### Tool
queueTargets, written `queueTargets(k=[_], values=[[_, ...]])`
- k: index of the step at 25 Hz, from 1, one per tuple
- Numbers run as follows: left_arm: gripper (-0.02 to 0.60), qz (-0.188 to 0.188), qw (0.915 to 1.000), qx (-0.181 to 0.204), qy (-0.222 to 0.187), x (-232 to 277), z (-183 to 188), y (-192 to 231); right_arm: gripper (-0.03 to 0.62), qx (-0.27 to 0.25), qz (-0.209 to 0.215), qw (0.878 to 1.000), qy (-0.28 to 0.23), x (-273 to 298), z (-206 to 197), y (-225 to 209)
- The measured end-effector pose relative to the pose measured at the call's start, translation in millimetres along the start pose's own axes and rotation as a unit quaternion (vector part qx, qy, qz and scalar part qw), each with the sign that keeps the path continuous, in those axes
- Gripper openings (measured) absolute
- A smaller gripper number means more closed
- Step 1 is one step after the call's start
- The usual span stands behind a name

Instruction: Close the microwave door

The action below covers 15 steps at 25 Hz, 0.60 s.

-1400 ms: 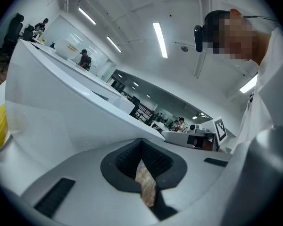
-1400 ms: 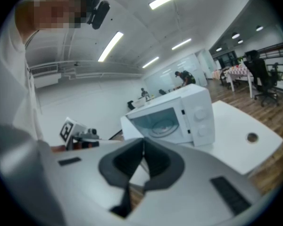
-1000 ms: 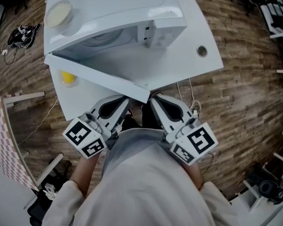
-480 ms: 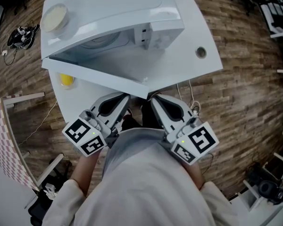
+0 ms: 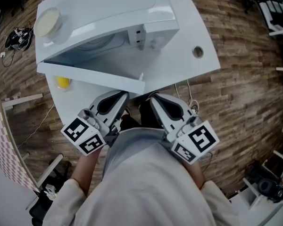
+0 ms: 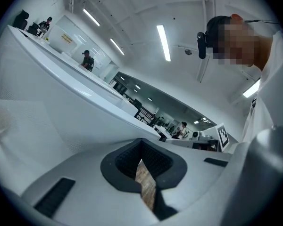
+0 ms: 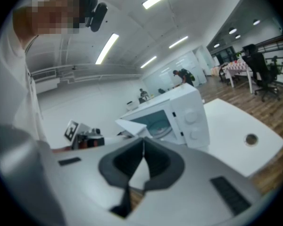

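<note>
Head view, microwave [image 5: 108, 11]: it is standing on the white table [image 5: 179, 67], at 12 o'clock from both grippers.
Head view, door [image 5: 87, 74]: it is hanging wide open, swinging out to 9 o'clock, with its free corner pointing toward the person.
Head view, dish [image 5: 46, 20]: it is sitting on top of the microwave, at the 10 o'clock corner.
Head view, yellow thing [image 5: 62, 82]: it is showing partly under the door edge, too hidden to name.
Head view, hole [image 5: 197, 52]: it is lying in the table at 3 o'clock from the microwave.
Head view, left gripper [image 5: 123, 95]: it is resting close to the person's body, its tips just under the door's free corner; I cannot tell if they are touching.
Head view, right gripper [image 5: 153, 98]: it is resting just beside the left one, at 3 o'clock.
Left gripper view, jaws: they are pressing together on nothing; the white door is filling the 9 o'clock side.
Right gripper view, jaws: they are clenched on nothing; the microwave is showing at 1 o'clock with its door open.
</note>
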<state>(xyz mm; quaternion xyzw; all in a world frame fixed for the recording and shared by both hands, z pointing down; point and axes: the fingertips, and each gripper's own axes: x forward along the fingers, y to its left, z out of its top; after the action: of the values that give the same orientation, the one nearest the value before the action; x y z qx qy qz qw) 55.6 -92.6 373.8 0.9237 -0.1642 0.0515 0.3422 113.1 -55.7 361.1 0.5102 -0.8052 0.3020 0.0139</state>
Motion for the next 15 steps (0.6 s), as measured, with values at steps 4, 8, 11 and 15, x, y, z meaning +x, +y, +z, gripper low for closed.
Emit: queueTargets(k=[4, 8, 11, 15], values=[[0.014, -0.003, 0.9999, -0.006, -0.008, 7, 3, 1, 0.023, -0.002, -0.005, 1.0, 0.003, -4, 1, -5], [0.014, 0.002, 0.9998, -0.014, -0.015, 12, 5, 7, 0.023, 0.005, 0.0, 1.0, 0.0, -4, 5, -8], [0.013, 0.008, 0.9997, -0.016, -0.019, 16, 7, 11, 0.023, 0.003, 0.002, 1.0, 0.001, -3, 7, -10], [0.012, 0.011, 0.9996, -0.014, -0.024, 21, 11, 15, 0.023, 0.002, 0.004, 1.0, 0.004, -3, 7, -14]])
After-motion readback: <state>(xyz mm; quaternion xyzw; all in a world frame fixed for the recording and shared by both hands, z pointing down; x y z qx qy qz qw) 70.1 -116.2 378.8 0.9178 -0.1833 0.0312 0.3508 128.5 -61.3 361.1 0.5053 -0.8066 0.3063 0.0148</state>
